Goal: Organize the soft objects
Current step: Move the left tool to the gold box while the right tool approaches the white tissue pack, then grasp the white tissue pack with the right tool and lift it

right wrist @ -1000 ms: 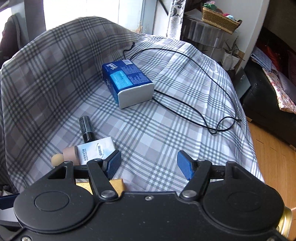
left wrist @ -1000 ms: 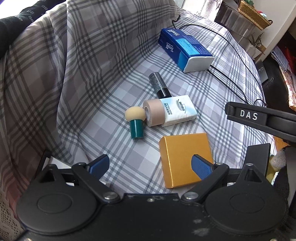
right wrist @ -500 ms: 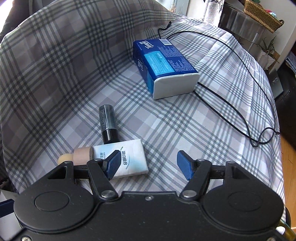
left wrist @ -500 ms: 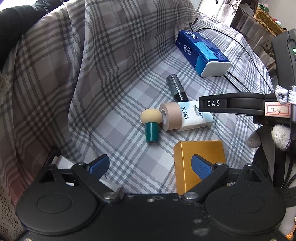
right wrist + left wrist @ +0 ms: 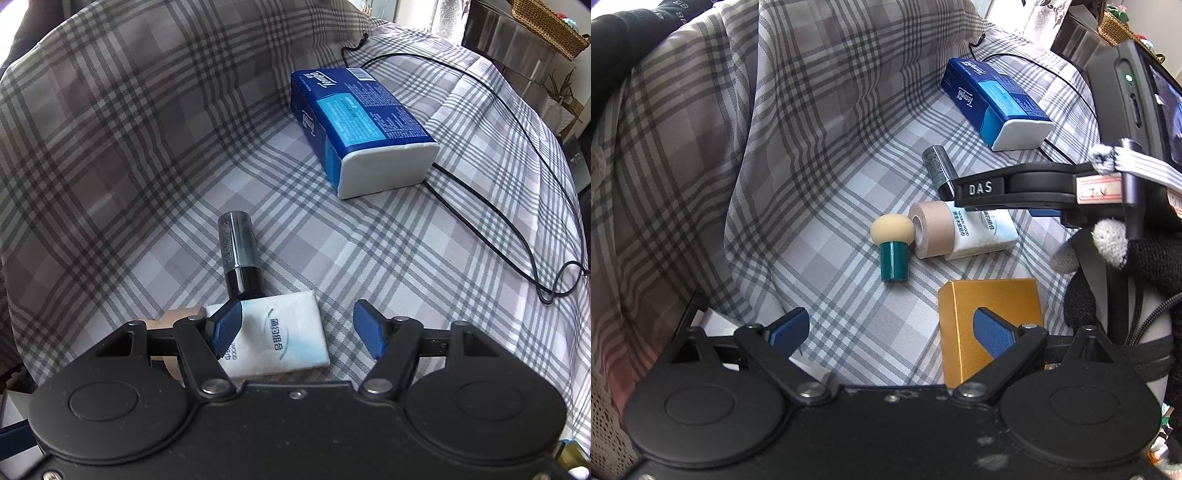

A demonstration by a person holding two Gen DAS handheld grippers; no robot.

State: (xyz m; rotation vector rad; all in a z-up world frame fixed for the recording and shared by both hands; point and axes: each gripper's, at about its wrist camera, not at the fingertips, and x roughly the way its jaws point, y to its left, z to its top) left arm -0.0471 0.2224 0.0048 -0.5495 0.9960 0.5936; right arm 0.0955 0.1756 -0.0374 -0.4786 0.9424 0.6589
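Overhead, the right gripper (image 5: 297, 326) hangs spread above the small tissue pack (image 5: 284, 334) (nothing held). Left gripper (image 5: 890, 328) gapes empty too.

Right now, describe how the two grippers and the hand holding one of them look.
Both the left gripper and the right gripper are matte black, with round discs and blue ribbed fingertips. In the left wrist view, the right one's finger bears white "DAS" lettering. The hand wears a black glove with grey fingertips.
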